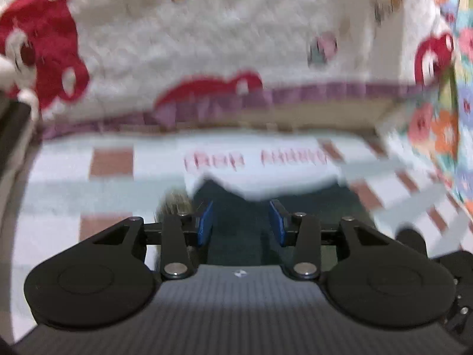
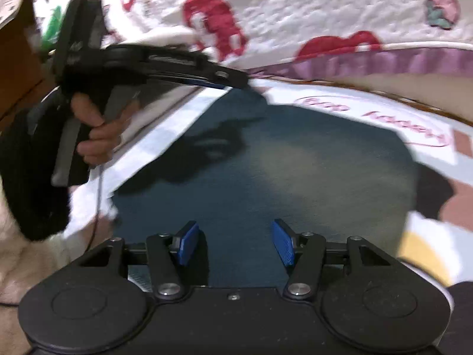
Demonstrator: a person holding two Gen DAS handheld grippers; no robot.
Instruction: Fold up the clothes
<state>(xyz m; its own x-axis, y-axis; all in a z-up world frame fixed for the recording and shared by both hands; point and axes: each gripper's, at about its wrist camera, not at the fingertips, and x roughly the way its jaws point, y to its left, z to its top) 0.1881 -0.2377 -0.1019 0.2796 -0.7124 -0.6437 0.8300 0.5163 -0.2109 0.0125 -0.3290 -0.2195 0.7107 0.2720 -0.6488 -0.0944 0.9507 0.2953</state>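
Dark teal cloth [image 2: 266, 177] lies flat on the checked sheet [image 1: 59, 177], directly under and ahead of the right tool [image 2: 236, 244], whose jaws are spread, nothing between.

Left tool [image 2: 233, 81] sits at the cloth's far-left corner; its own view shows jaws spread over that edge [image 1: 241, 217]. Grip unclear: blurred.

Long axis hard to call.

No containers visible.

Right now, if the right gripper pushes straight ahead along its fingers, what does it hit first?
Probably the dark teal garment: it lies spread directly ahead of the open right gripper, with nothing else in between. Beyond it sit the white printed sheet and the cream quilt. Depth is unclear.
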